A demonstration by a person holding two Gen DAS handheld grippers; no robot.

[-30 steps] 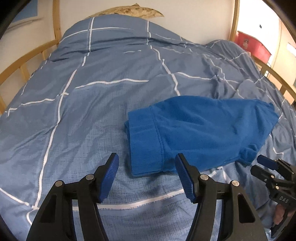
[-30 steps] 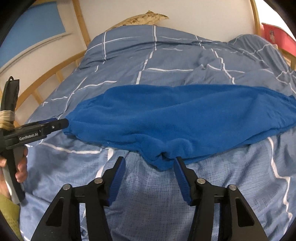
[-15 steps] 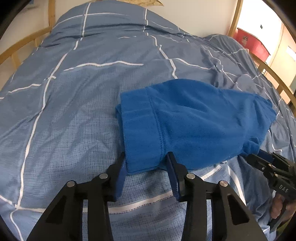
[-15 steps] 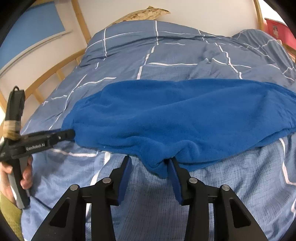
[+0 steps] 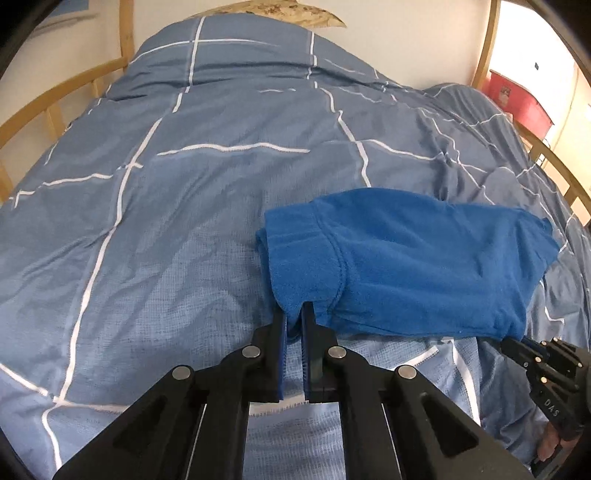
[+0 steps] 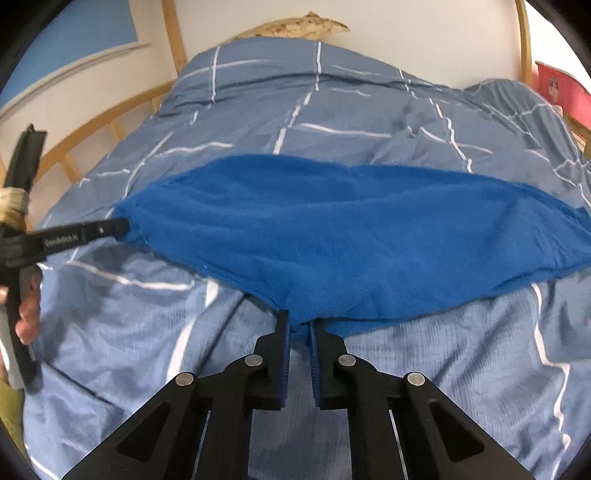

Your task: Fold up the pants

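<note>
Bright blue fleece pants (image 5: 406, 258) lie folded on the blue bedspread (image 5: 184, 203), waistband end to the left. My left gripper (image 5: 294, 317) is shut on the near waistband corner. In the right wrist view the pants (image 6: 351, 236) stretch across the bed, and my right gripper (image 6: 298, 323) is shut on their near edge at the other end. The near edge is lifted off the bed. The right gripper also shows at the left wrist view's lower right (image 5: 517, 345); the left gripper shows at the right wrist view's left (image 6: 122, 225).
The bedspread (image 6: 369, 110) has white grid lines and wrinkles. A wooden bed rail (image 5: 48, 107) curves along the left, another (image 5: 565, 173) along the right. A beige pillow (image 5: 280, 11) lies at the head. A red box (image 5: 524, 99) stands beyond the right rail.
Both grippers moved forward onto the near edge of the pants and closed from open to shut on the fabric. The near edge has risen slightly.
</note>
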